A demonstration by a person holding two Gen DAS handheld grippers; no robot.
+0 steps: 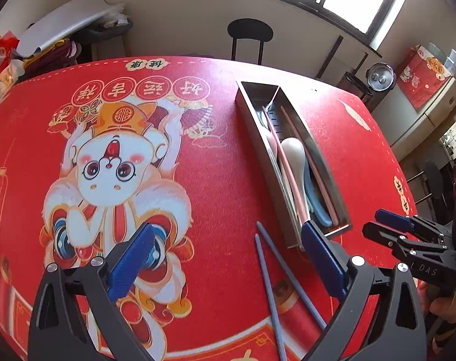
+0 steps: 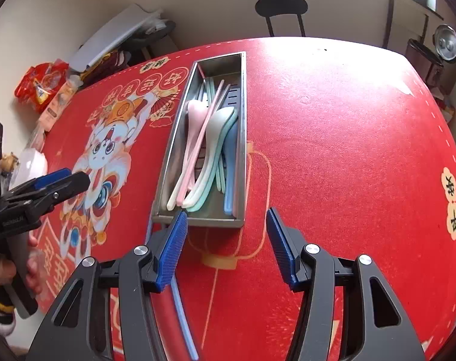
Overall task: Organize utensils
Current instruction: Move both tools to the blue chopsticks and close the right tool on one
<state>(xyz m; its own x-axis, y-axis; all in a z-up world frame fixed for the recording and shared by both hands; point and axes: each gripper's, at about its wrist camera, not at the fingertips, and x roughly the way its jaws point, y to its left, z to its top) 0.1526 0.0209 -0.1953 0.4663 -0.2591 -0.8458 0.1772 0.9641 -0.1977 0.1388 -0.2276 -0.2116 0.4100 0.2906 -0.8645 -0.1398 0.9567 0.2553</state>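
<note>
A long steel utensil tray (image 1: pixel 333 177) (image 2: pixel 242 138) lies on the red printed table mat and holds pastel spoons (image 2: pixel 211 150) and pink chopsticks (image 1: pixel 306 156). Two blue-grey chopsticks (image 1: pixel 270 282) lie loose on the mat beside the tray's near end; in the right wrist view one (image 2: pixel 183 316) shows under my right gripper's left finger. My left gripper (image 1: pixel 225 258) is open and empty above the mat, its right finger at the tray's near corner. My right gripper (image 2: pixel 226 240) is open and empty just short of the tray's near end.
A black chair (image 1: pixel 249 36) stands behind the table. Snack bags (image 2: pixel 41 87) and boxes sit off the table's far left edge. A steel pot (image 1: pixel 380 76) and a red bag (image 1: pixel 420 75) stand at the right.
</note>
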